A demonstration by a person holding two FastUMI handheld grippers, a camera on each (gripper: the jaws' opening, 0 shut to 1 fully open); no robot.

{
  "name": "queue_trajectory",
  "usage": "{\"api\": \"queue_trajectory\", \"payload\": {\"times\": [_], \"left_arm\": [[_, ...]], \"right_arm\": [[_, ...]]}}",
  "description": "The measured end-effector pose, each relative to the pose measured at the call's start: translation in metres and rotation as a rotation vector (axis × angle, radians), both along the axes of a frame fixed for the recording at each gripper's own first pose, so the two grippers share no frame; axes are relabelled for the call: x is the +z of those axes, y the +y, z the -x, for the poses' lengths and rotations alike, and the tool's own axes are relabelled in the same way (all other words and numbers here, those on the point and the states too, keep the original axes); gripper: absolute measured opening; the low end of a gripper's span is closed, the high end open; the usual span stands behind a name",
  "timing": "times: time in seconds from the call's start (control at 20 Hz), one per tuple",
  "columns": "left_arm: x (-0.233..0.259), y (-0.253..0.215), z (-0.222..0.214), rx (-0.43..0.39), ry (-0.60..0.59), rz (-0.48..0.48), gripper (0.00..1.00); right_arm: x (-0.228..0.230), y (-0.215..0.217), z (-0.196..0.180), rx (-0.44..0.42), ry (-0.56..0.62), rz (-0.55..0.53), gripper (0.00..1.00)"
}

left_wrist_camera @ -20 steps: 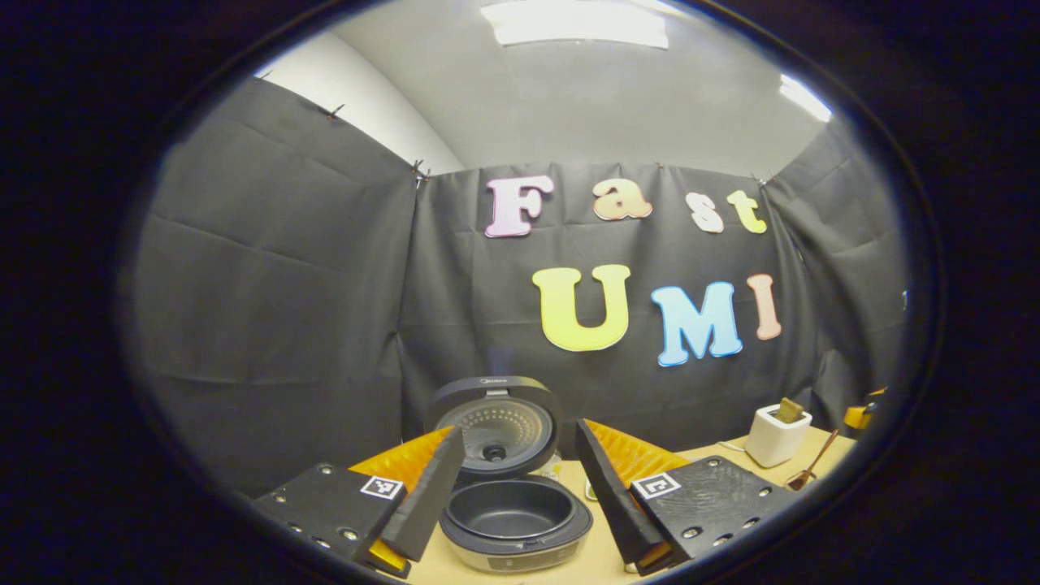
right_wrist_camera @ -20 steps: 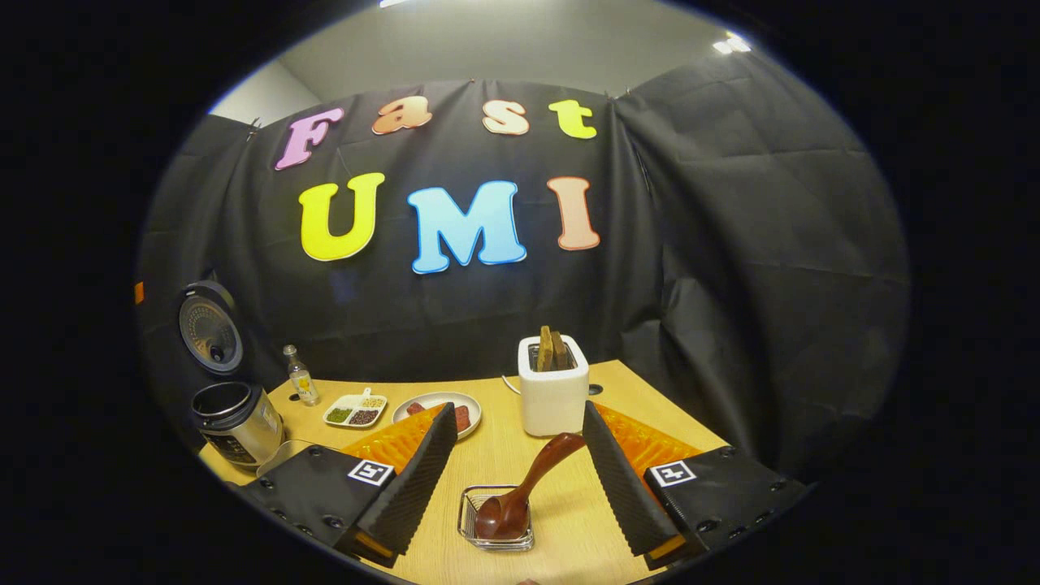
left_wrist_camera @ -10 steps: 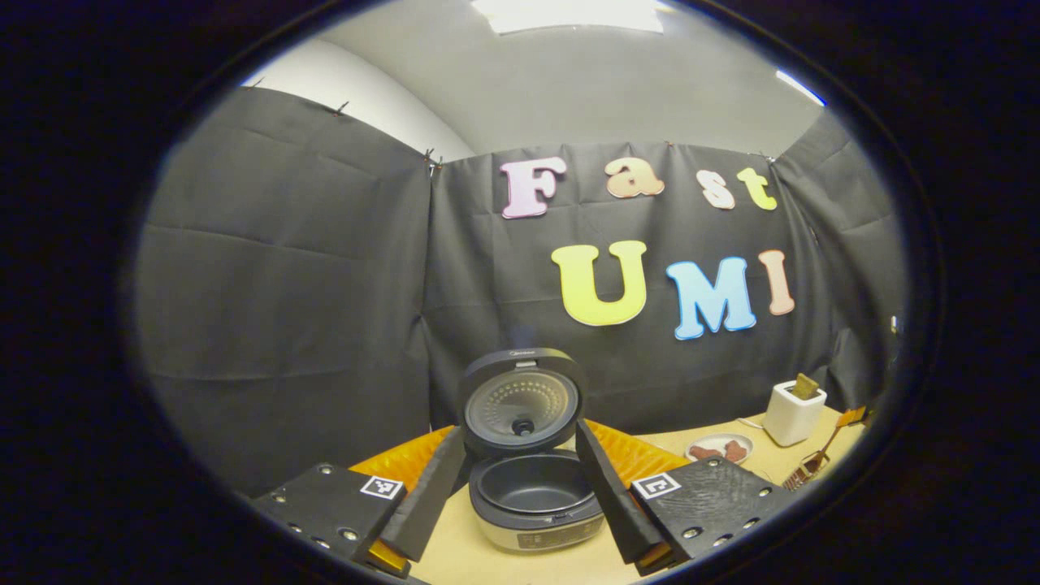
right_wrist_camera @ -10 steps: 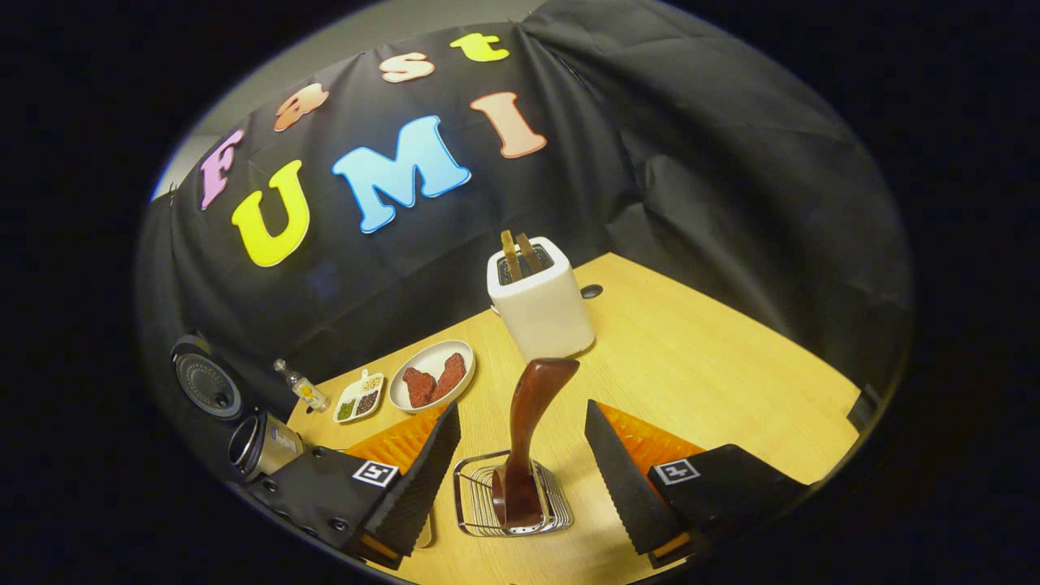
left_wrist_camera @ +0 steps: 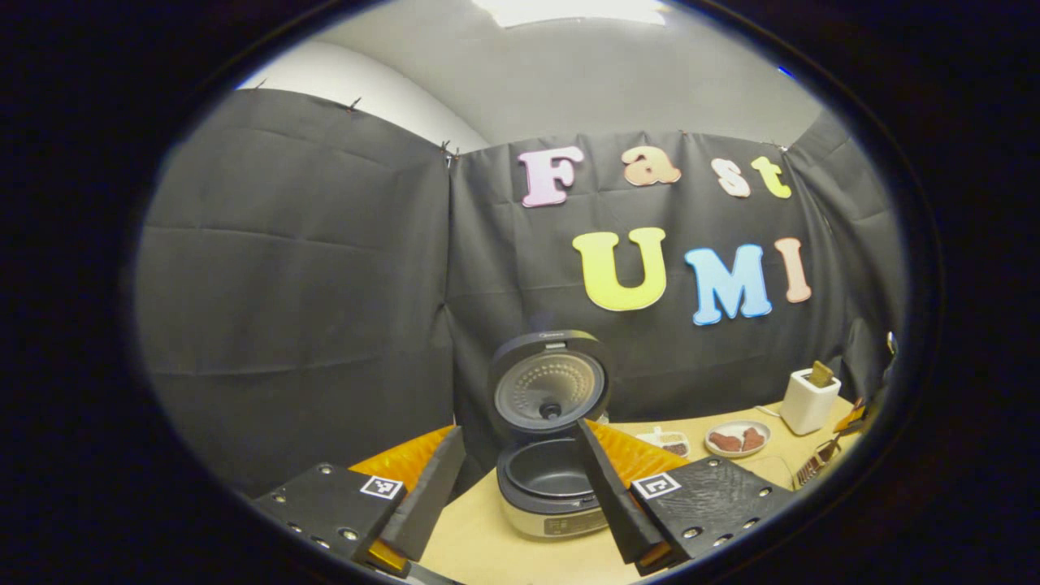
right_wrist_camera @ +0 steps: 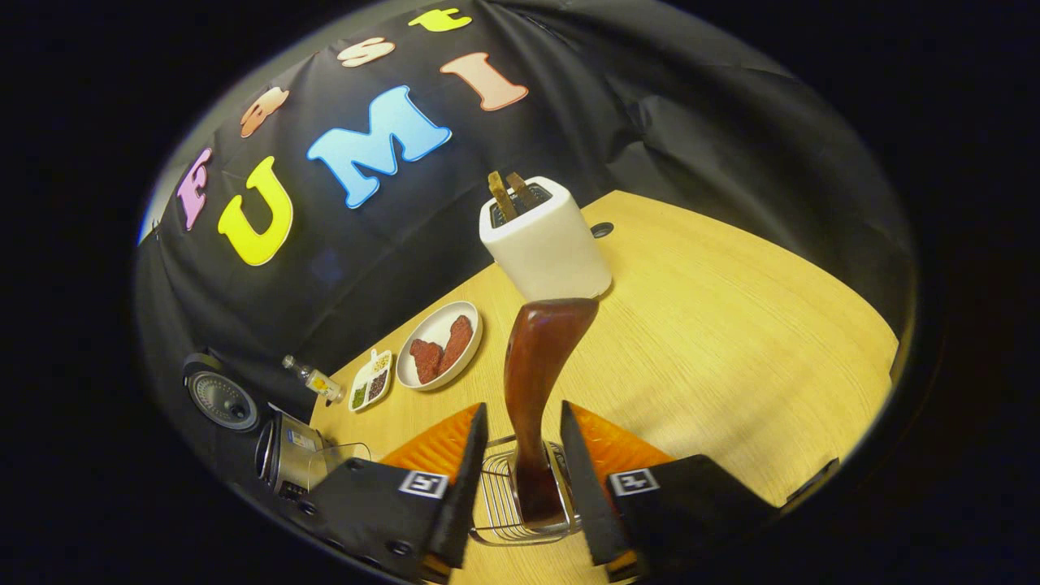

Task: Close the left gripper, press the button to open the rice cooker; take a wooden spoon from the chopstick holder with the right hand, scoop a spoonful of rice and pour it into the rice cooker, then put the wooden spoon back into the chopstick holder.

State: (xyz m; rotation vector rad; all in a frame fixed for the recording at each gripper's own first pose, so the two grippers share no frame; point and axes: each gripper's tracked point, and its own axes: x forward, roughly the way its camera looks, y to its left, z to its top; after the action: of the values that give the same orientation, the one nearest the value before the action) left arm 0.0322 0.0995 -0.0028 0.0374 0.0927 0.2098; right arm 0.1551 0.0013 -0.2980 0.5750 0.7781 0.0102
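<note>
The rice cooker [left_wrist_camera: 546, 486] stands with its lid [left_wrist_camera: 551, 382] raised and its dark inner pot bare. My left gripper [left_wrist_camera: 516, 436] hangs open in front of it, touching nothing. In the right gripper view the cooker [right_wrist_camera: 286, 443] sits at the far left. A dark wooden spoon [right_wrist_camera: 536, 366] stands handle-up in the wire chopstick holder [right_wrist_camera: 497, 513]. My right gripper [right_wrist_camera: 522, 413] straddles the spoon's handle, its fingers drawn in close on both sides; a thin gap still shows on the left, so it is open.
On the wooden table [right_wrist_camera: 731, 325] a white box [right_wrist_camera: 546, 244] with brown slices stands behind the spoon. A plate of red pieces [right_wrist_camera: 443, 345], a divided dish [right_wrist_camera: 370, 382], a small bottle [right_wrist_camera: 313, 378] and a clear container [right_wrist_camera: 345, 455] lie toward the cooker.
My right gripper dropped down over the holder and its fingers narrowed around the spoon handle. My left gripper drew back, so the cooker looks smaller and farther right.
</note>
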Motion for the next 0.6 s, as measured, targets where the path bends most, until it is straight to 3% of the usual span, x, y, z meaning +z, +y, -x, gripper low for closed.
{"api": "queue_trajectory", "payload": {"times": [0.05,0.1,0.15,0.2,0.25,0.6], "left_arm": [[-0.001,0.002,0.001,0.002,-0.001,0.001,0.85],[-0.001,0.003,0.001,0.003,-0.001,0.001,0.88],[0.000,0.004,0.002,0.005,-0.002,-0.002,0.87],[-0.001,0.007,0.002,0.006,-0.004,-0.007,0.87],[0.000,0.009,0.002,0.007,-0.006,-0.012,0.87],[-0.009,0.015,-0.002,-0.006,-0.002,0.009,0.87]], "right_arm": [[0.000,0.002,0.000,0.002,0.009,-0.009,0.46],[-0.003,-0.002,0.001,-0.014,0.012,0.007,0.23],[0.000,-0.003,0.003,-0.014,0.009,0.010,0.12],[-0.008,-0.008,-0.003,-0.029,0.005,0.035,0.20],[0.003,-0.010,0.006,-0.029,-0.001,0.044,0.13],[0.048,-0.010,0.002,-0.008,-0.134,0.154,0.13]]}}
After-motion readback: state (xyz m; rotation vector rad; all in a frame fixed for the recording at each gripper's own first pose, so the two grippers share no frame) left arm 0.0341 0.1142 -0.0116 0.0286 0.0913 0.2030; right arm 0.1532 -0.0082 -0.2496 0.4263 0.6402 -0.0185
